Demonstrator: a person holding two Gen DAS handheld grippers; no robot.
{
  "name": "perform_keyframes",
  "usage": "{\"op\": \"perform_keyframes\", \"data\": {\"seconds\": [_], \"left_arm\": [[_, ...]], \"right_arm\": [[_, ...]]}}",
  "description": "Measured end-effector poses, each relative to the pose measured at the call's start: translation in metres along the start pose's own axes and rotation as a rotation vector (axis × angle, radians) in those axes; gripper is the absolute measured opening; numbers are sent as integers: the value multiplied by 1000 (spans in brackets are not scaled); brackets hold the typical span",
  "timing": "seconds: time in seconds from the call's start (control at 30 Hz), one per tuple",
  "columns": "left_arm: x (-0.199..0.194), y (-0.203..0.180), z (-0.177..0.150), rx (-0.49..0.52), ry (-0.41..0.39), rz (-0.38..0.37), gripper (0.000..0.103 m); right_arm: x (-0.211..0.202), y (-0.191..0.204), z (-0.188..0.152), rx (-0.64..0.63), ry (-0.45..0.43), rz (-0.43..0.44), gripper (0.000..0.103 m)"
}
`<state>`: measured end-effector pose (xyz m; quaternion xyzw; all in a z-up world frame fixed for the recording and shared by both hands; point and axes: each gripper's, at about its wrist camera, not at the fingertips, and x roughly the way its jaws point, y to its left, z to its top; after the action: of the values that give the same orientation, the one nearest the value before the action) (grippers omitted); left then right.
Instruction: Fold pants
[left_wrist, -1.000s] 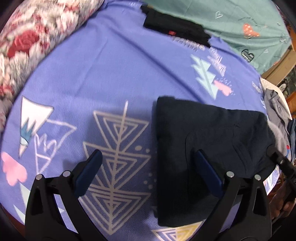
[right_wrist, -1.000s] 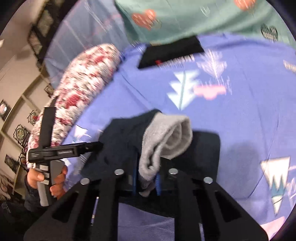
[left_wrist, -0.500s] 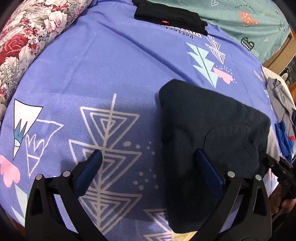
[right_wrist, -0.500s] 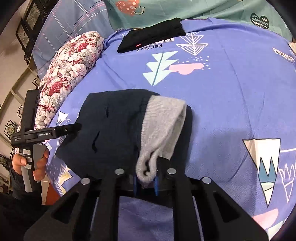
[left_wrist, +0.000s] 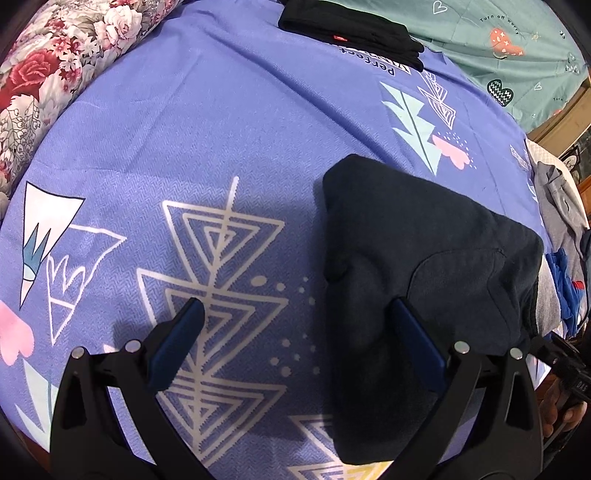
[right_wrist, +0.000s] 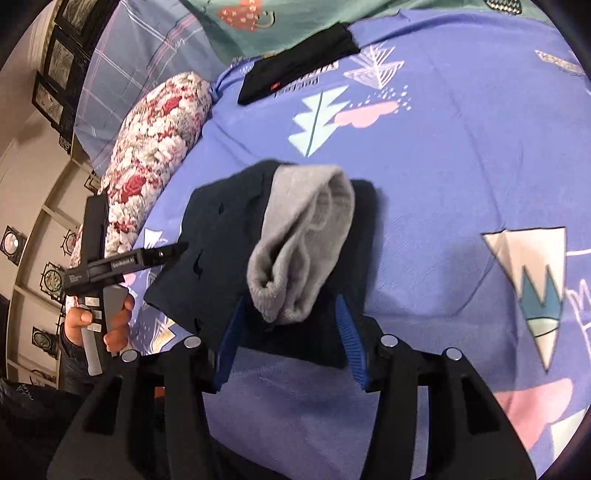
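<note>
we see dark pants (left_wrist: 424, 258) folded into a block on the purple bed (left_wrist: 221, 129), near its front edge. our left gripper (left_wrist: 295, 343) hangs over them with jaws spread wide, one finger (left_wrist: 417, 347) above the cloth, the other above bare sheet. our right gripper (right_wrist: 288, 339) has its jaws parted around a grey cuff (right_wrist: 303, 240) that rests on the pants; contact is hard to judge. black folded clothes (right_wrist: 295, 75) lie at the far end, beside a floral pillow (right_wrist: 155, 147).
</note>
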<state>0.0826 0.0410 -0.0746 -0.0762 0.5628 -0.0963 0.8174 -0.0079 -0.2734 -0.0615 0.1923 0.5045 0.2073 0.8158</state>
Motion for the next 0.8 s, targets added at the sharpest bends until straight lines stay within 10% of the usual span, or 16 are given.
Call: {"op": "perform_keyframes", "data": {"seconds": [0.23, 0.37, 0.5, 0.63, 0.73, 0.8], "left_arm": [[1, 0, -1, -6, -3, 1, 101], [1, 2, -1, -1, 1, 6, 101], [-7, 2, 2, 11, -7, -4, 101], [-21, -1, 5, 21, -52, -13, 101], [-9, -7, 5, 37, -22, -16, 101], [7, -11, 2, 45, 8, 9, 101]], "right_arm": [[23, 8, 18, 43, 22, -4, 57], [21, 16, 24, 29, -28, -26, 22], [-1, 33, 25, -52, -127, -40, 17], [-26, 38, 26, -102, -167, -36, 18], [0, 12, 25, -48, -35, -88, 22], [16, -4, 19, -13, 6, -135, 47]]}}
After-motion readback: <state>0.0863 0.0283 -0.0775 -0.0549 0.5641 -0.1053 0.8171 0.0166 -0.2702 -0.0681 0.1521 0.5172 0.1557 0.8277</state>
